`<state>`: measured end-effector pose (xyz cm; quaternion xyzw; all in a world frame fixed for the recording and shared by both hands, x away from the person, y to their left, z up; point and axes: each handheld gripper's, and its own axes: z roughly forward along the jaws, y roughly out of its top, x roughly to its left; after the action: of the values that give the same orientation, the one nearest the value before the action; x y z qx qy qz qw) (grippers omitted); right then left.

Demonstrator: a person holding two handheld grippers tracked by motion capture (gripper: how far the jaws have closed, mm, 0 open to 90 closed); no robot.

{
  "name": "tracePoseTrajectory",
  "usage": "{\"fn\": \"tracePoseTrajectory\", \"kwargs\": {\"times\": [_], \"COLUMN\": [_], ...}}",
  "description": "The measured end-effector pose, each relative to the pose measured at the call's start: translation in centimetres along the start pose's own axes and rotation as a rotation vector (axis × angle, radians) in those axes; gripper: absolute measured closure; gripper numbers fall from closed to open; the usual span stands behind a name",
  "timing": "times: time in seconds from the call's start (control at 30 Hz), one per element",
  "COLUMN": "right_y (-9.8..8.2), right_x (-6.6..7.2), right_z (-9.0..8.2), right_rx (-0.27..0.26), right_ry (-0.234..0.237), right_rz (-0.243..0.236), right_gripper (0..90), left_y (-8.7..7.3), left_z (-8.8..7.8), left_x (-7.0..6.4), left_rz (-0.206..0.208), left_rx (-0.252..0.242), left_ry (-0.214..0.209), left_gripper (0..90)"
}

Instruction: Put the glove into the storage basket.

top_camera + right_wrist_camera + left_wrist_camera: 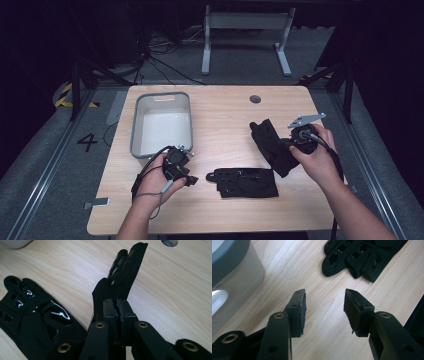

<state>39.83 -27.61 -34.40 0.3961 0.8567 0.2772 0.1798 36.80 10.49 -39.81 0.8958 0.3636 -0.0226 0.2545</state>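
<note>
While our right tool [117, 312] clamps one black glove [120, 282] above the worktop [225, 107], a second glove [245, 182] lies flat near our left tool [324, 312], whose jaws stand apart over bare wood. One grey bin [137, 125] sits left; we cannot tell its contents.

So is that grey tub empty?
Empty: the grey tub shows only its bare white bottom in the high view; both black gloves are outside it.

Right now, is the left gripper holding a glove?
No, the left gripper is open over bare table, and the flat glove lies beyond its tips.
</note>
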Motion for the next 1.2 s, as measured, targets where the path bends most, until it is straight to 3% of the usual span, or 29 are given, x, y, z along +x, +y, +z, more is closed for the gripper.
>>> {"fn": "tracePoseTrajectory", "kwargs": {"times": [0.63,0.97,1.2], "right_y": [-1.0,-1.0,-1.1], "right_x": [1.4,2.7,4.5], "right_z": [0.5,0.6,0.3], "right_rx": [0.036,0.045,0.046], "right_ry": [-0.019,-0.022,0.01], "right_rz": [-0.045,-0.078,-0.117], "right_gripper": [87.0,86.6,86.3], "left_y": [-0.2,-0.1,0.0], "left_z": [-0.2,-0.2,-0.1], "left_x": [-0.1,-0.2,-0.2], "left_rz": [-0.004,0.001,0.0], "left_rx": [-0.005,-0.006,-0.003], "left_ry": [-0.004,-0.007,-0.007], "left_gripper": [52.9,52.5,52.1]}}
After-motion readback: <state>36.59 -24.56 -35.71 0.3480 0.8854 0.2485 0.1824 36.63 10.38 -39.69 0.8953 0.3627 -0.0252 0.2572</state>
